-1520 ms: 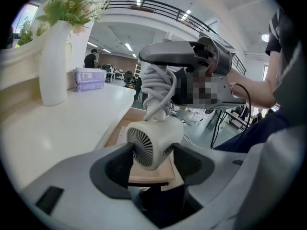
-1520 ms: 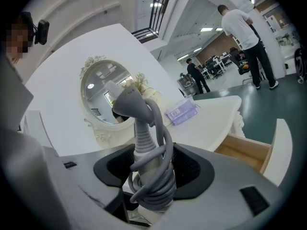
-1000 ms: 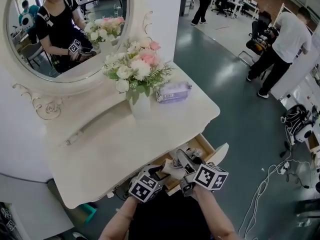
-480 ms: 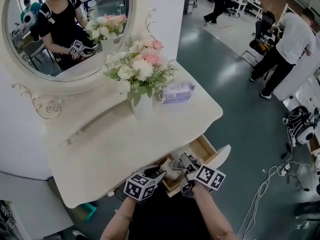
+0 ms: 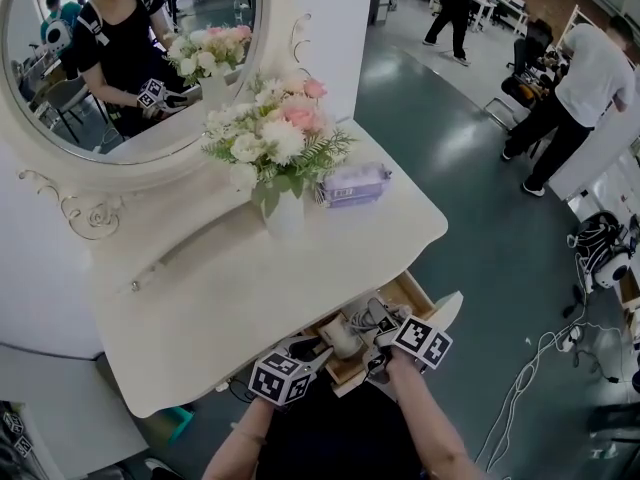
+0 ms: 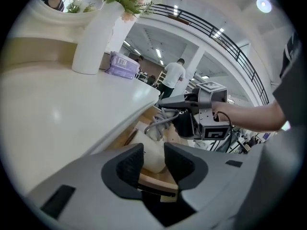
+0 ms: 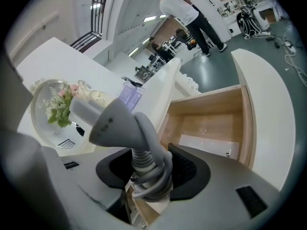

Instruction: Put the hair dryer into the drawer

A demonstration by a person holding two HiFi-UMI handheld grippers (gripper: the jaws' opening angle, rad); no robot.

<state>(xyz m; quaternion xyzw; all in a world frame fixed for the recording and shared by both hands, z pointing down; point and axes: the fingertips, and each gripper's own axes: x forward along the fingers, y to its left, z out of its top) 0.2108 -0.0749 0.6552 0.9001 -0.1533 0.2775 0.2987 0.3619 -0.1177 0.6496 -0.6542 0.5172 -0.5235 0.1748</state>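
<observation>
Hair dryer [image 5: 343,338] hangs over the open drawer [image 5: 410,290] with both grippers on it.
Its long body lies crosswise between the hands. The right gripper [image 7: 151,169] is clamped on the cord-wrapped handle, and the left gripper [image 6: 153,158] is pinched on the pale barrel. The drawer's bare floor lies just below, beyond the surface [image 5: 230,298] edge, so the move looks to be straight down.

A white dressing table [image 5: 250,288] with an oval mirror [image 5: 60,98] and a vase of flowers [image 5: 275,148] stood as a mock bedroom corner inside a large workshop hall. Around it stretched a bare grey-green floor [image 5: 470,198], with loose cables [image 5: 530,368] and people [image 5: 575,78] near equipment desks [image 5: 490,3].
</observation>
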